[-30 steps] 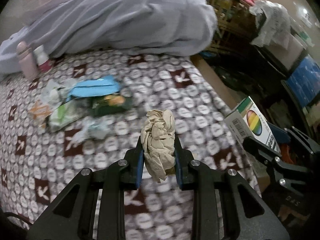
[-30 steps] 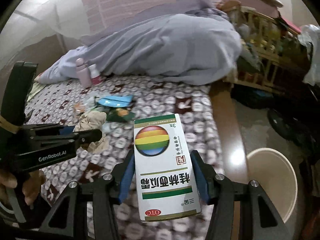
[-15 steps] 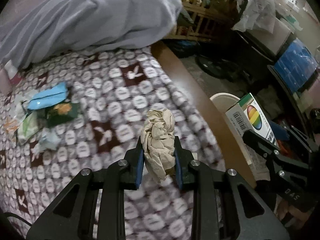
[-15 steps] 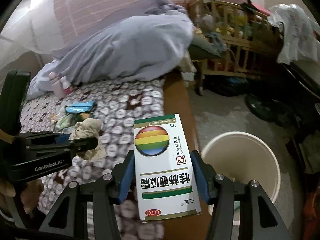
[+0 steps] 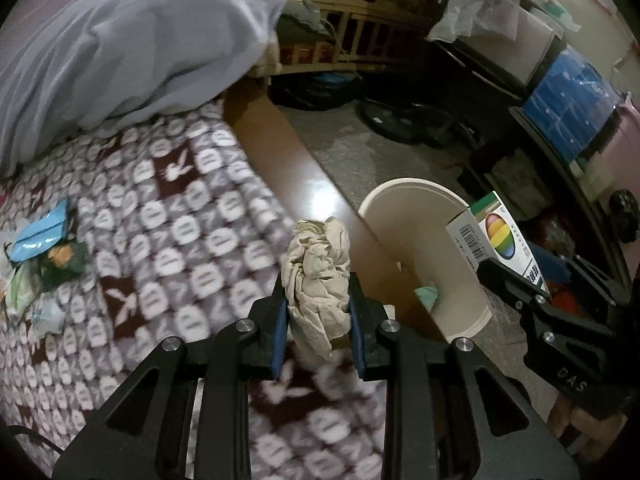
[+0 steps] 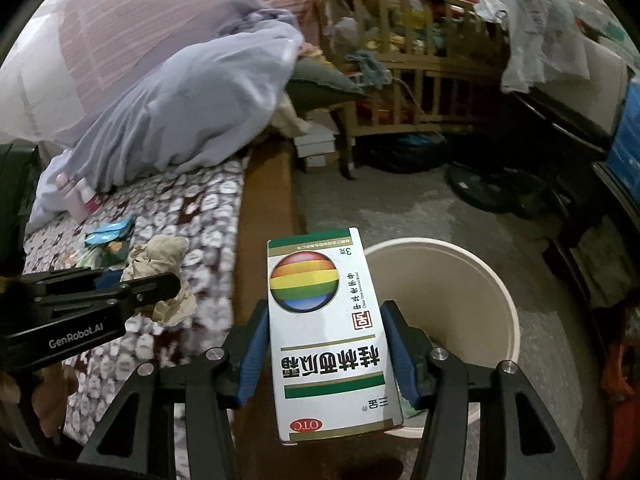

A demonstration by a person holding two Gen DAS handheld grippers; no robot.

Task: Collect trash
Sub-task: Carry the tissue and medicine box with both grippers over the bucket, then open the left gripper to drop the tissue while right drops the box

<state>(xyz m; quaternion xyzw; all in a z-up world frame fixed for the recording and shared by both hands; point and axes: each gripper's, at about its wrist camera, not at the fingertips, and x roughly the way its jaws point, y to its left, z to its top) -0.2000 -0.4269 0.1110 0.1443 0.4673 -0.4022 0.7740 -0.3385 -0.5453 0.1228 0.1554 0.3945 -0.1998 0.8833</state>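
Observation:
My left gripper [image 5: 318, 312] is shut on a crumpled beige paper wad [image 5: 318, 272], held above the bed's patterned blanket [image 5: 160, 248] near its wooden side rail [image 5: 288, 160]. The right gripper [image 6: 323, 344] is shut on a white medicine box [image 6: 328, 332] with a rainbow ball printed on it, at the rim of a cream waste bin [image 6: 472, 292] on the floor. That bin [image 5: 420, 240] lies right of the wad in the left wrist view, a green scrap [image 5: 426, 294] inside. The wad [image 6: 160, 256] also shows left of the box.
Several wrappers [image 5: 40, 248] lie on the blanket at the left, under a grey-blue duvet [image 5: 140, 40]. Two small bottles [image 6: 76, 196] stand by the duvet. A wooden crib [image 6: 412, 60], a black fan base [image 6: 496, 188] and dark furniture [image 5: 560, 128] crowd the floor beyond the bin.
Both grippers have swung right, from over the blanket and wrappers toward the bed rail, each still holding its item. The waste bin has come into view and grown larger.

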